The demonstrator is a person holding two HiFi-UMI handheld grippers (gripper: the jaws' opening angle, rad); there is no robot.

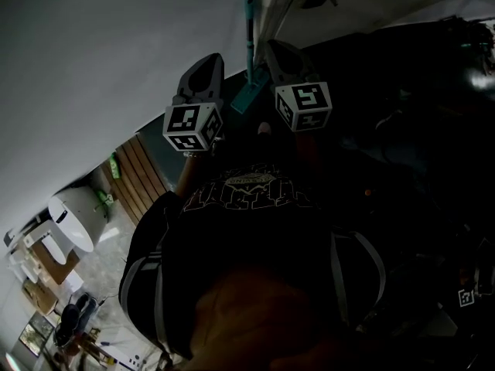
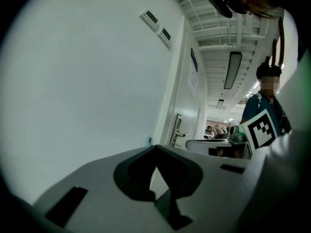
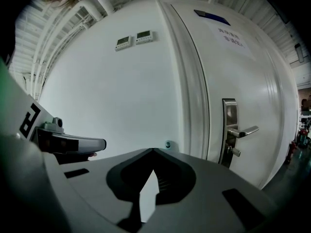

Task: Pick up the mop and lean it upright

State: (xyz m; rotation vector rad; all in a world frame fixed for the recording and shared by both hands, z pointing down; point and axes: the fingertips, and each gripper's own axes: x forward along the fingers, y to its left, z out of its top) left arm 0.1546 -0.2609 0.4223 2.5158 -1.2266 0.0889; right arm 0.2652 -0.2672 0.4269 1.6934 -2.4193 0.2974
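Mop [image 1: 249, 37] stands against the white wall [image 1: 93, 52], just beside the door frame. Its teal handle runs along the wall and its teal head piece [image 1: 249, 97] shows between the two grippers in the head view. Neither gripper touches it.

The left gripper [image 2: 155, 147] has its fingers pressed together with nothing between them. The right gripper [image 3: 153, 150] is the same, tips meeting and empty. Both point at the wall, side by side, in front of the person's dark shirt [image 1: 247, 199].

The white door [image 3: 252, 81] carries a metal lever handle [image 3: 242, 130] and a blue sign [image 3: 211, 16] near its top. Two small control panels [image 3: 132, 40] sit high on the wall left of the frame. Pipes and a long light fitting [image 2: 232, 70] run along the ceiling.

Low in the head view lie a patch of wooden slats [image 1: 139, 176], a pale floor [image 1: 108, 257], a rounded white appliance [image 1: 73, 219] and some clutter too small to make out. Another person [image 2: 265, 106] in a teal top stands down the corridor.
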